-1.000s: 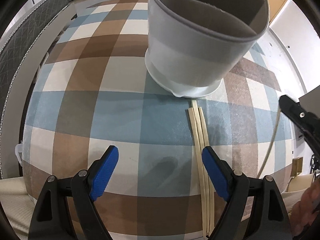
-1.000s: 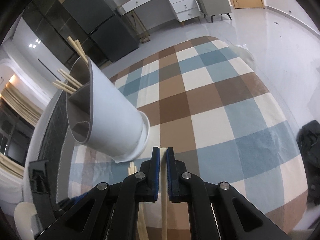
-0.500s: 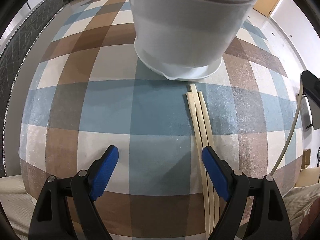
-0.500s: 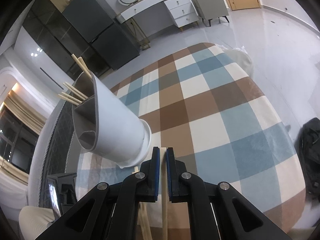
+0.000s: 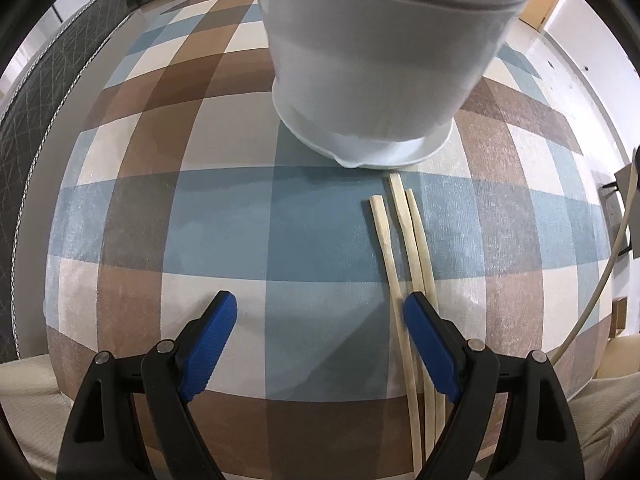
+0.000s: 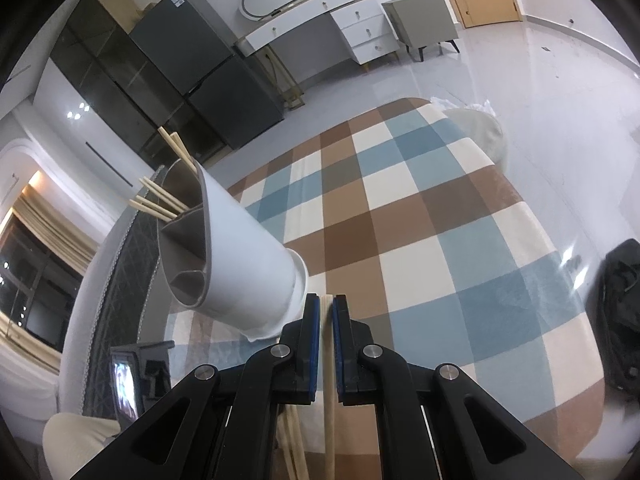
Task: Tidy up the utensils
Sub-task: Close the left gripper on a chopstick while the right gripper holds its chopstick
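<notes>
A white utensil holder with grey dividers stands on the checked tablecloth. Three pale wooden chopsticks lie side by side just in front of its base. My left gripper is open and empty, low over the cloth, its right finger over the chopsticks. My right gripper is shut on one chopstick, held above the table beside the holder. Several chopsticks stand in the holder's far compartment. The held chopstick shows at the right edge of the left wrist view.
A grey quilted chair back stands left of the table. A dark bag lies on the floor at right. Cabinets and a white desk stand far behind. More chopsticks lie on the cloth below my right gripper.
My right gripper has risen with the chopstick and drawn back from the table. My left gripper has shifted left and lower. One lying chopstick has parted slightly from the other two.
</notes>
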### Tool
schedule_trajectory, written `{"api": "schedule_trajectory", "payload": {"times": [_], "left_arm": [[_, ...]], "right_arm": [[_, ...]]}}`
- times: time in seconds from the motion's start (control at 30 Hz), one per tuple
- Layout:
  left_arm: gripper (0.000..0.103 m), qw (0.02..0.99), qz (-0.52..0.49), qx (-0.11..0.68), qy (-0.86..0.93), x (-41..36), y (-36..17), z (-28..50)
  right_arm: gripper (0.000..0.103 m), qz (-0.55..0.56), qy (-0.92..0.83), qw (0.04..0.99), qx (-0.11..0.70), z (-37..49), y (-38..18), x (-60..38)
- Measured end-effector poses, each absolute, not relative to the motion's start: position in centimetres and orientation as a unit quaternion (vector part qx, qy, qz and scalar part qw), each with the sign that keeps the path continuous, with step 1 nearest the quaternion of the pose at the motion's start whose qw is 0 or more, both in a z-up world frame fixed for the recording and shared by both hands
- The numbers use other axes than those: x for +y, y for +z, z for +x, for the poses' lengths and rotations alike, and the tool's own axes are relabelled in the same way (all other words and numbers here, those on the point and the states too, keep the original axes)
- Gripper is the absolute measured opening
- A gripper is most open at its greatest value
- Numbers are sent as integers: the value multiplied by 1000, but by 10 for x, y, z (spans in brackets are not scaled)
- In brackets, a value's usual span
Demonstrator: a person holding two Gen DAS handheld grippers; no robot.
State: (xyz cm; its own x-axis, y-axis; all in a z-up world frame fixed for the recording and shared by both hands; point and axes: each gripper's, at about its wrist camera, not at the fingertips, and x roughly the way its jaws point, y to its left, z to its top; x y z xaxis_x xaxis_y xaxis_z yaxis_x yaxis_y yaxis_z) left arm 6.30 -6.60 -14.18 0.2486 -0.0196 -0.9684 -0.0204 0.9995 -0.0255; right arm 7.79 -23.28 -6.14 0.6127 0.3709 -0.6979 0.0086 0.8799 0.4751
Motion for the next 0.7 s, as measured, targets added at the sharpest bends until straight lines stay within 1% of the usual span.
{"api": "schedule_trajectory", "payload": {"times": [0.23,0.37,0.47,0.53,0.7], "left_arm": [[82,782,-15,623,18,-54,-139,66],[82,774,-64,630,22,-37,-137,71],[82,778,-81,622,28,-31,-134,78],[82,782,-81,618,26,-33,-134,82],[82,792,-41,608,21,-50,-134,97]], "right_arm": [[6,222,100,874,421,73,-57,-238],[6,234,95,872,419,73,-56,-244],[6,241,96,871,418,75,-55,-246],[6,237,100,871,417,75,-54,-244],[6,230,104,875,413,76,-51,-243]]}}
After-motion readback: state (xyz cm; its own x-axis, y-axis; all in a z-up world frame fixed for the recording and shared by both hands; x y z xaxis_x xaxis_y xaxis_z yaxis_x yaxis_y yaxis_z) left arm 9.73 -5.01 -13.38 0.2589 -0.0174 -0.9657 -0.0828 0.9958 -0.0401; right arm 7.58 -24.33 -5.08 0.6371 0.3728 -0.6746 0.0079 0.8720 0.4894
